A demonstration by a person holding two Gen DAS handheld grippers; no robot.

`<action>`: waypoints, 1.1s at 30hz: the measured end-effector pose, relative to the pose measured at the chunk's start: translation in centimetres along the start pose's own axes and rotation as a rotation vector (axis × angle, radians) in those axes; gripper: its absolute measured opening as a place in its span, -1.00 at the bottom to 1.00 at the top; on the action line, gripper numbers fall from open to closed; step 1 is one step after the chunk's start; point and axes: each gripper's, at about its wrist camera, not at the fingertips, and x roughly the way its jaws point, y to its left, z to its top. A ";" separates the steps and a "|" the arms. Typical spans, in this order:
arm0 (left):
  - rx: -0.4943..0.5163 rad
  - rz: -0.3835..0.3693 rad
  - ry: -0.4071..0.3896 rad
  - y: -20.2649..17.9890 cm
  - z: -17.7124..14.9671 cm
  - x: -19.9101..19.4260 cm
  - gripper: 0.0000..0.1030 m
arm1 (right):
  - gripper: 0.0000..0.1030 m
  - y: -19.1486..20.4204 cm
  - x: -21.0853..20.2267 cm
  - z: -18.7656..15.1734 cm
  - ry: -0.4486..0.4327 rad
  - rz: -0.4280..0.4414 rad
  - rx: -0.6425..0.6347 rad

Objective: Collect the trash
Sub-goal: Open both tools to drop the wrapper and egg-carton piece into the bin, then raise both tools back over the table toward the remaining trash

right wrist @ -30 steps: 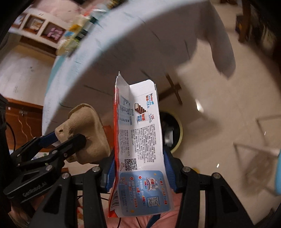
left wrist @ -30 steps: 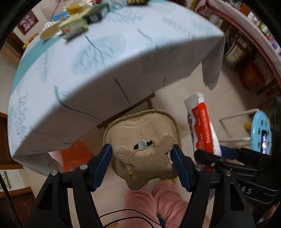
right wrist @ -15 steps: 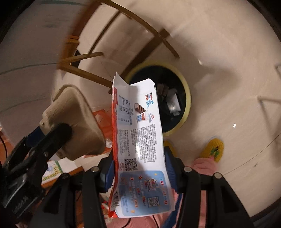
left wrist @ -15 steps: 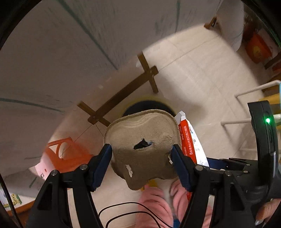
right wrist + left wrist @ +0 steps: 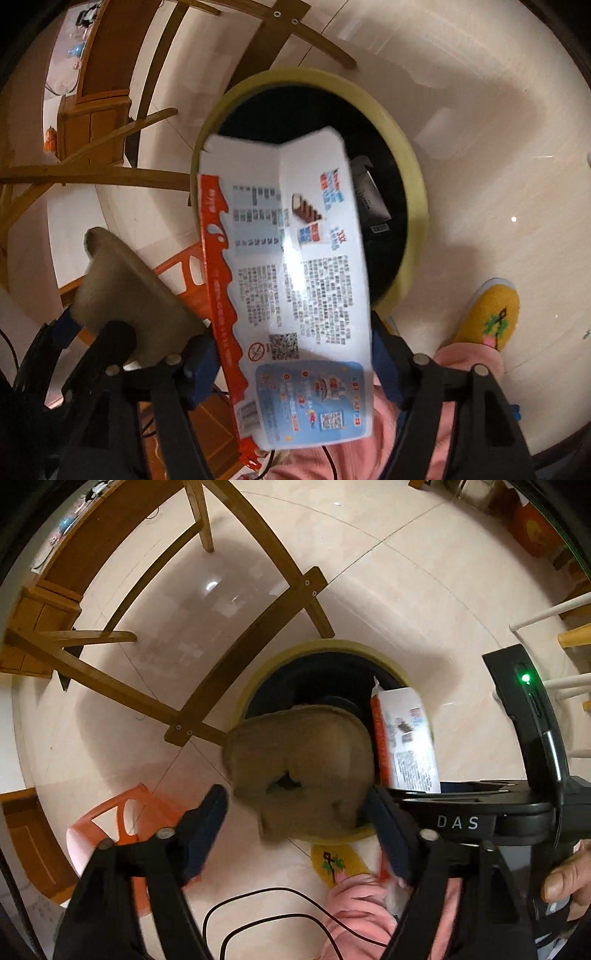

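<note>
1. Floor (image 5: 424, 602): pale tile, filling both views. We look almost straight down on it. Wooden table legs (image 5: 258, 635) cross the far left, and an orange stool (image 5: 122, 819) sits at the near left.

2. Trash bin (image 5: 413, 177): round, yellow rim, dark inside. It stands on the floor just right of the table legs, directly below both tools. Some dark packaging already lies in it.

3. Snack box (image 5: 295, 280): white and red printed carton, flattened. It hangs over the bin mouth between the fingers of the right gripper (image 5: 291, 354). The view is blurred and a gap shows at the left pad, so we cannot tell whether the box is held or already slipping free.

4. Egg carton piece (image 5: 299, 764): brown pulp, over the near edge of the bin. The left gripper (image 5: 295, 823) has its fingers spread wide. The left pad stands apart from the carton. We judge the carton released and dropping.

5. Hands: both tools point steeply down, side by side, the right one just beside the left. A yellow slipper (image 5: 487, 314) stands near the bin.

6. Step in hand, by our judgement: the drop into the bin. Next we need both pieces confirmed inside, the right fingers opened fully, then both tools lifted away.
</note>
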 end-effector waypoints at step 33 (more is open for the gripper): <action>-0.062 -0.102 -0.163 3.1 -3.1 -18.9 0.94 | 0.72 8.3 -15.3 -8.6 -0.280 -0.150 -0.127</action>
